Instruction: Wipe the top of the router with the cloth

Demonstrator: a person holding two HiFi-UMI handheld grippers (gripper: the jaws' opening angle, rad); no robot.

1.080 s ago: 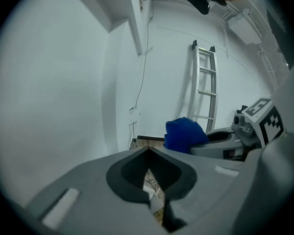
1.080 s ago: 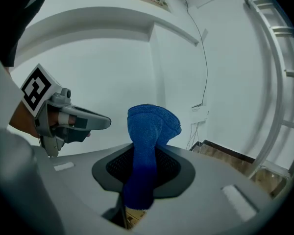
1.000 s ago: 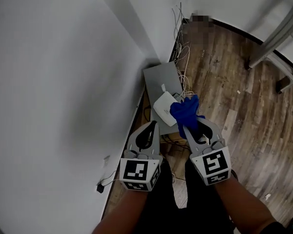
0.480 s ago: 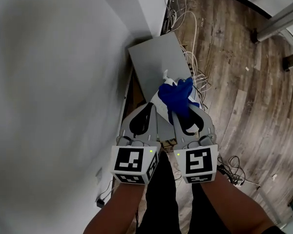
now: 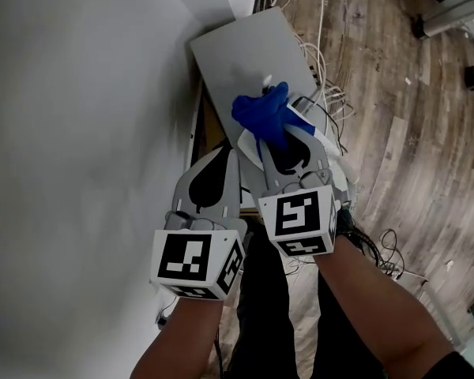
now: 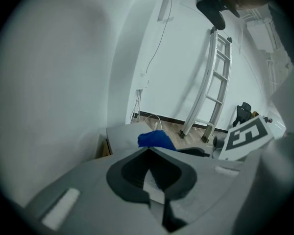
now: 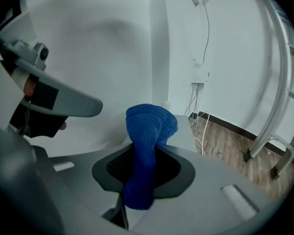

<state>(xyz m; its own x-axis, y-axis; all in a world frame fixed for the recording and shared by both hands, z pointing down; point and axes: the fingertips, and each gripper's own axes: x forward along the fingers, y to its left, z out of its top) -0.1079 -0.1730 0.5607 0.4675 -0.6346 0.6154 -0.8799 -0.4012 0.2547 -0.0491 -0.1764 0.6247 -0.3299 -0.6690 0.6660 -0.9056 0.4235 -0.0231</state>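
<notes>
Sweeping across, the right tool (image 5: pixel 275 135), clenched on the blue cloth (image 5: pixel 262 115), has dragged it from the router's (image 5: pixel 248 142) right side onto its top, so wiping looks well along. The left tool (image 5: pixel 227 156) rides just left of the router, closed and empty. A wall (image 5: pixel 79 93) crowds the router's left and cables (image 5: pixel 325 61) its right, leaving free room only on the grey box (image 5: pixel 237 54) beyond it.

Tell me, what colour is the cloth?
The cloth is solid blue, clearest in the right gripper view, pinched in the right claw.

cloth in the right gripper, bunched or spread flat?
Bunched. The cloth is pinched between the jaws of the right gripper and sticks out past their tips as a rounded wad, not a flat sheet.
</notes>
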